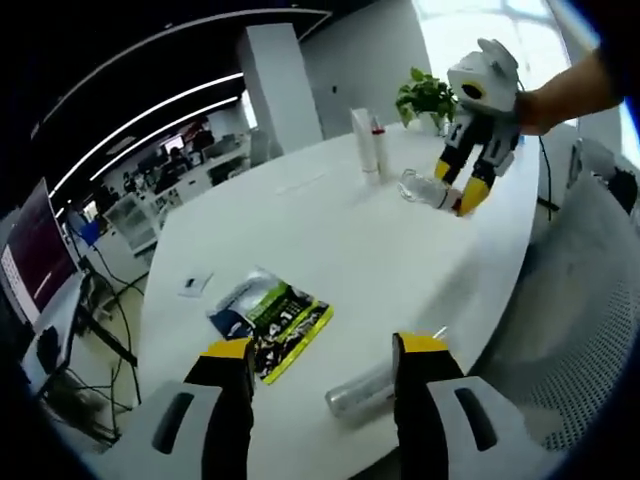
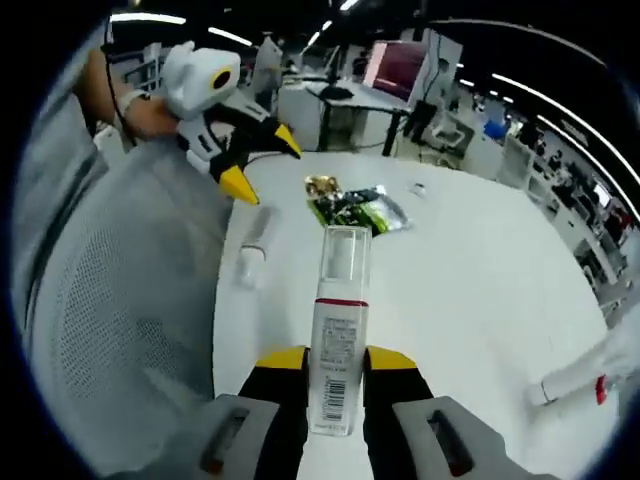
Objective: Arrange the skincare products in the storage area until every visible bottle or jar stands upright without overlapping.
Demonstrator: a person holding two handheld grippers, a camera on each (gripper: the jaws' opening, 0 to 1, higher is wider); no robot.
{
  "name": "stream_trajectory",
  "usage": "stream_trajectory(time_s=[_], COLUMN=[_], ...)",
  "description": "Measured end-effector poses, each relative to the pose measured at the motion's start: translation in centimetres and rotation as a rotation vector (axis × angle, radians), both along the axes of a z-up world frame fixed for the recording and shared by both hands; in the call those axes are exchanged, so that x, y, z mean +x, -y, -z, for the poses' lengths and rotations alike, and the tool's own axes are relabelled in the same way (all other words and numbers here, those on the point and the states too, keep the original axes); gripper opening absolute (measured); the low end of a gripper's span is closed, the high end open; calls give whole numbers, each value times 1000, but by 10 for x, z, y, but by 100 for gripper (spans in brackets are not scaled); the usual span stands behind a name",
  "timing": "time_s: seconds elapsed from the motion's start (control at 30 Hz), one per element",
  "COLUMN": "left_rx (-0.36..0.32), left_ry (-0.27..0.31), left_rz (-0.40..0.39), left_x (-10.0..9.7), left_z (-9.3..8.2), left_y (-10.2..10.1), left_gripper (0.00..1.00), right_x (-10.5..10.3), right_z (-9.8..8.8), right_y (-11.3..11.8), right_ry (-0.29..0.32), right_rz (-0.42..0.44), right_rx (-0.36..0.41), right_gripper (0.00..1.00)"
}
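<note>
A clear-capped bottle [image 2: 338, 340] is clamped low on its body by the right gripper [image 2: 335, 372] over the white counter [image 2: 480, 290] — rigid, light, probably slick. The left gripper [image 1: 325, 360] is held apart above a toppled tube [image 1: 362, 393].

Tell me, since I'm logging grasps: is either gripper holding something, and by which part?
The right gripper holds a clear-capped white pump bottle, jaws closed on its lower, barcoded body. The left gripper holds nothing; a silver bottle lies between its open jaws.
</note>
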State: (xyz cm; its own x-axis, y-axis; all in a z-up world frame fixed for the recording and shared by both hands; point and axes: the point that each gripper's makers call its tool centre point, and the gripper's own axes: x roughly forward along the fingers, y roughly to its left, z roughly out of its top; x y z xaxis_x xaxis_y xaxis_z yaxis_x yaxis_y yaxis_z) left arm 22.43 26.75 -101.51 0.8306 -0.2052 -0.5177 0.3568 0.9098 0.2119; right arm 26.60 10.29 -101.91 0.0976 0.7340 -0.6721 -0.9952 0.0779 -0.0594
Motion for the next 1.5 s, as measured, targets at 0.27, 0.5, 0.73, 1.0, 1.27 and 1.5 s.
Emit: stream_trajectory(time_s=[0.27, 0.5, 0.73, 1.0, 1.27, 1.5], left_rx=[-255, -445, -475, -444, -436, -430], left_ry=[115, 140, 149, 143, 124, 107], left_rz=[-76, 95, 135, 206, 232, 252], left_x=[20, 16, 15, 10, 7, 5], left_z=[-50, -59, -60, -59, -55, -52], left_y=[29, 93, 101, 118, 122, 127], left_gripper=[53, 52, 49, 48, 46, 43], right_x=[-7, -13, -25, -19, -22, -25], right_z=[-38, -43, -49, -54, -55, -58], right_y=[-31, -36, -38, -36, -40, -43], right_ry=[-153, -257, -310, -334, -358, -389], right_rz=[108, 162, 169, 199, 188, 185], right_rx=[231, 304, 325, 349, 360, 381], right_gripper=[13, 13, 13, 13, 14, 14])
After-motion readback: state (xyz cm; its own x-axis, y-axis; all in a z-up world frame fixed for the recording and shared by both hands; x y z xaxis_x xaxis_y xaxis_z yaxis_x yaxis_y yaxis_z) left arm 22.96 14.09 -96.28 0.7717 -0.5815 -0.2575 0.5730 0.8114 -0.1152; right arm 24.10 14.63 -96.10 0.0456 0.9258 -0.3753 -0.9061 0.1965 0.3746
